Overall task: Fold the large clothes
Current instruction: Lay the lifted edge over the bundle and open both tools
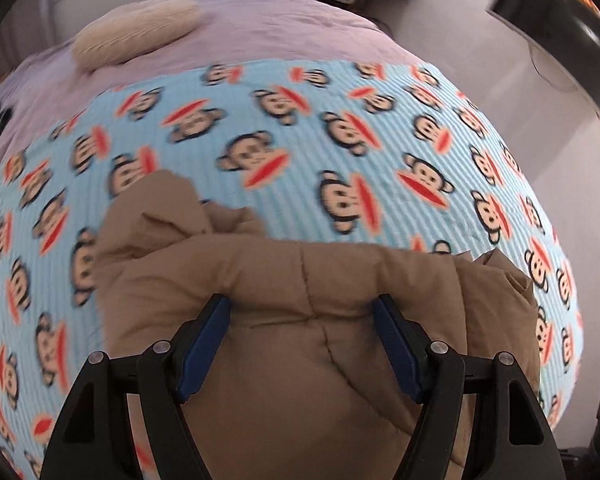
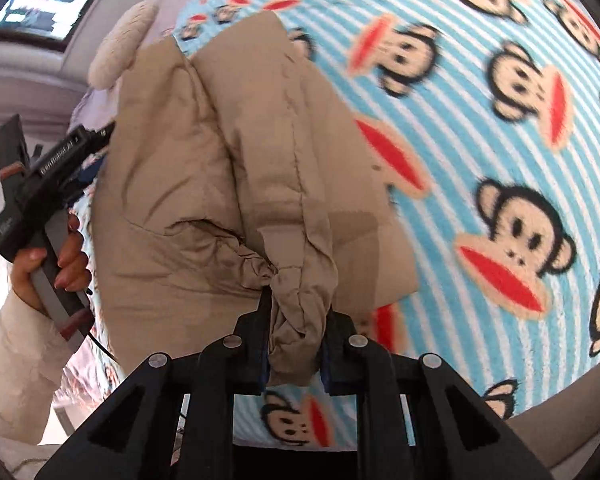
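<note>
The tan puffer jacket (image 2: 228,168) hangs bunched over the monkey-print blanket (image 2: 480,128) on the bed, held at two places. To fold it well, both grips should rise level and draw apart so the quilted panels flatten before being laid down. The right gripper (image 2: 296,344) has its fingers narrowed onto a gathered elastic cuff; the left gripper (image 1: 300,344), pointing forward over the bed, has its fingers set wide with a thick padded fold between them.
</note>
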Demonstrator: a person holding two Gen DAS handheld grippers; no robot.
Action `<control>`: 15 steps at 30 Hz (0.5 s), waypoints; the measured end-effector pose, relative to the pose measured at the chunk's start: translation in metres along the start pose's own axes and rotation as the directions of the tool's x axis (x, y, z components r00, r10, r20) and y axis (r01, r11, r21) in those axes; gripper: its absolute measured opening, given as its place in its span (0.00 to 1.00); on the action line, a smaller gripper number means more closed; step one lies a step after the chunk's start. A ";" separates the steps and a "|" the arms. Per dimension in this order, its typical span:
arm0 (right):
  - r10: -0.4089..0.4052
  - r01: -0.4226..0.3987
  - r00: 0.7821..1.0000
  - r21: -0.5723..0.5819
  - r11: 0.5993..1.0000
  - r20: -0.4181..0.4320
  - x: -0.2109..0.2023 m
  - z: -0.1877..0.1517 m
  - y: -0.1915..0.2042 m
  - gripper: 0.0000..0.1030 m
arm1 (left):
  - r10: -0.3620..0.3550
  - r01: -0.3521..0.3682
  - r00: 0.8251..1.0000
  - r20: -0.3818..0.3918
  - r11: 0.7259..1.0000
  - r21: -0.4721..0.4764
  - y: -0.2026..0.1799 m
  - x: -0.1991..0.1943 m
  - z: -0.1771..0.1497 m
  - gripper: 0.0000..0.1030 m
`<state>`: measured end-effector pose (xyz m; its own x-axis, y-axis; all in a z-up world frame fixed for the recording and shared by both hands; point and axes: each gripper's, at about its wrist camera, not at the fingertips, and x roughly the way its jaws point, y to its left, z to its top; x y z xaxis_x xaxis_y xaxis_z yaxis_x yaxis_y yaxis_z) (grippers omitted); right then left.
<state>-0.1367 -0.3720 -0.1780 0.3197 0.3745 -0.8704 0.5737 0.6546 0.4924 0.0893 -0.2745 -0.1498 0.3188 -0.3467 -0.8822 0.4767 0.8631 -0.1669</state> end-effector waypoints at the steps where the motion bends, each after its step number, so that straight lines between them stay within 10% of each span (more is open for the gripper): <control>1: -0.002 0.002 1.000 0.023 1.000 0.001 0.000 0.000 -0.009 0.20 | -0.001 0.001 1.000 -0.007 1.000 0.010 -0.008 0.006 0.001 0.72; 7: 0.014 -0.013 1.000 0.117 0.993 -0.010 -0.017 0.006 -0.040 0.28 | 0.026 -0.025 0.999 -0.029 0.999 0.045 -0.032 0.020 0.002 0.72; 15: 0.008 0.005 0.971 -0.051 0.999 0.240 -0.101 0.027 -0.010 0.28 | 0.038 -0.037 0.999 -0.031 0.998 0.046 -0.029 0.019 0.000 0.72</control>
<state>-0.1549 -0.4341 -0.0954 0.4960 0.2106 -0.8424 0.5360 0.6890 0.4879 0.0817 -0.3067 -0.1615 0.3110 -0.3020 -0.9011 0.5018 0.8574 -0.1142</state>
